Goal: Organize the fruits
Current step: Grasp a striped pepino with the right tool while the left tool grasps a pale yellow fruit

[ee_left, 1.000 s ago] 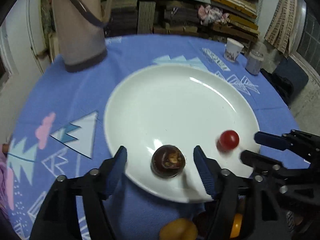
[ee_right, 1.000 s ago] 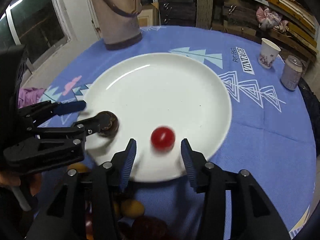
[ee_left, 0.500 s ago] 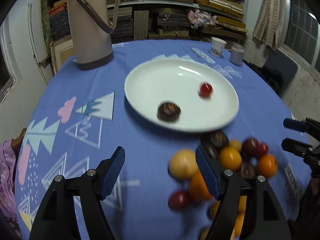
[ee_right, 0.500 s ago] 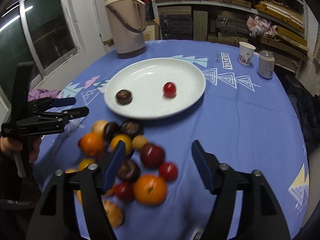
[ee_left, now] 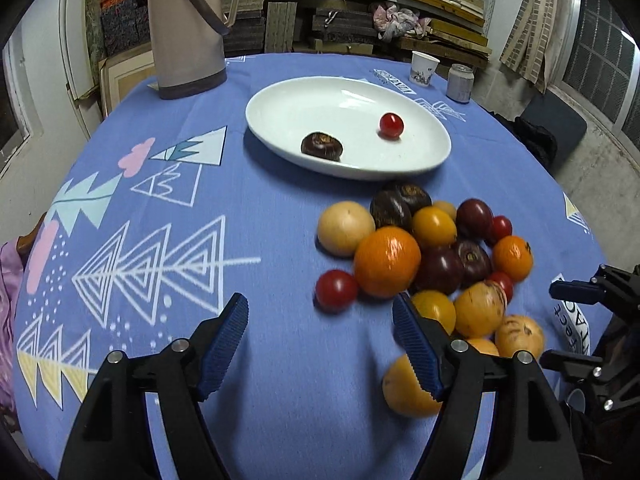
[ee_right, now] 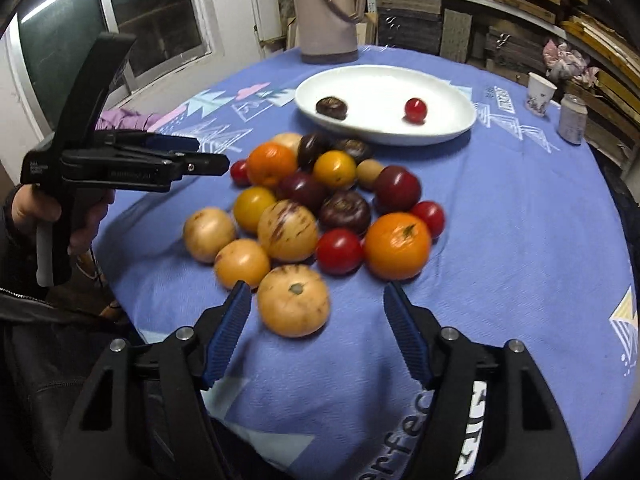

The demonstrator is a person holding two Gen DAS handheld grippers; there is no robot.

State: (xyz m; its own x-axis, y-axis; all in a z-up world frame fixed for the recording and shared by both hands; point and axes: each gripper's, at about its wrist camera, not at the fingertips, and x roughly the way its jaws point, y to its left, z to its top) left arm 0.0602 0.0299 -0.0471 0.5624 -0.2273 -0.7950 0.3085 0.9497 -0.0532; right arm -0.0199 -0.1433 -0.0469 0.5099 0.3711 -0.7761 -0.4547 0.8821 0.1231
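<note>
The left claw [ee_left: 320, 328] hangs wide apart and holds nothing, above bare blue cloth just beside the near edge of the fruit pile [ee_left: 424, 252]. A small red tomato [ee_left: 336, 290] lies just ahead of its gap, and a yellow fruit [ee_left: 406, 388] sits partly behind its right finger.

The right claw [ee_right: 317, 326] is also spread wide and empty. A pale yellow fruit [ee_right: 294, 300] with a greenish stem scar lies between its fingertips, closer to the left finger, touching neither as far as can be seen.

The pile rests on the desk [ee_right: 520, 208], between the claws and the white plate [ee_right: 384, 80]. It mixes oranges, yellow striped fruits, dark purple ones and red tomatoes, packed so that they touch. On the plate lie a dark fruit [ee_right: 331, 107] and a red tomato [ee_right: 415, 110], well apart from each other.

Beyond the plate stands a beige thermos [ee_left: 186, 28]. A paper cup [ee_left: 424, 66] and a can [ee_left: 460, 82] stand near each other at the far right edge.

White lettering is printed on the cloth: near the right claw the fragment "erfec" can be made out; a printed strip near the cup is too small to read.
</note>
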